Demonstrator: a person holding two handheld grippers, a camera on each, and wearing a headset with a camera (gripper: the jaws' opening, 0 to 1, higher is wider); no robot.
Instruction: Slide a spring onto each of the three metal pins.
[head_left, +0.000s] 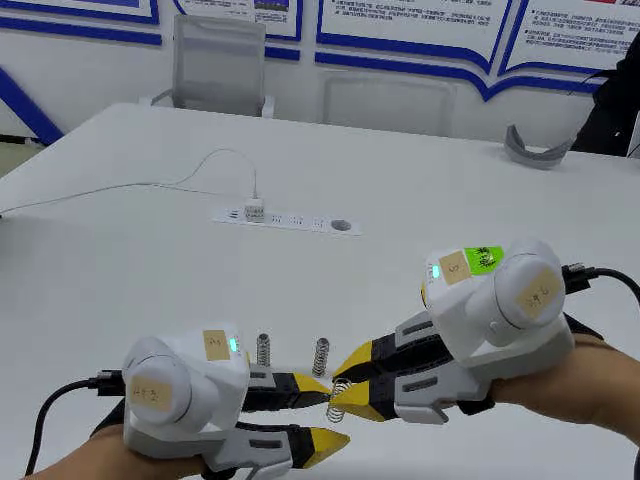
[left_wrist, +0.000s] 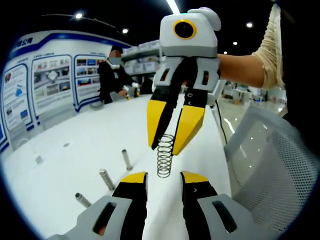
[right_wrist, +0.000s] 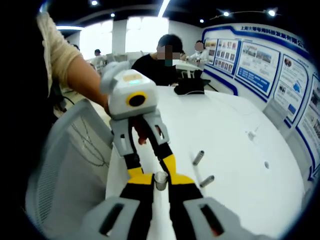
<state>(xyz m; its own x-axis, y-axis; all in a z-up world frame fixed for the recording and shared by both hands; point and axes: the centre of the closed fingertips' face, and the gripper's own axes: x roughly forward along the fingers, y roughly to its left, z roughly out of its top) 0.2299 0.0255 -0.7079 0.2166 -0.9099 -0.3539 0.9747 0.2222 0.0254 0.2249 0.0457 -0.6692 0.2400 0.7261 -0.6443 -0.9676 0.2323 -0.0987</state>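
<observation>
Low over the white table (head_left: 150, 250), the right gripper (head_left: 342, 384) pinches a spring (left_wrist: 164, 157), likely to drop it onto the bare pin (left_wrist: 126, 159); the left gripper (head_left: 333, 412) has its jaws apart

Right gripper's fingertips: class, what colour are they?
Yellow. The left gripper view shows it best, where the right gripper pinches the spring.

No writing can be read. Tan paper labels (head_left: 215, 345) on the left hand-held gripper (head_left: 338, 414) and the right hand-held gripper (head_left: 338, 392) carry handwritten marks too faint to make out. A green sticker (head_left: 483, 259) on the right one is blurred. Blue-framed wall posters (head_left: 400, 25) beyond the far edge of the bench (head_left: 150, 250) bear print too small to tell.
</observation>
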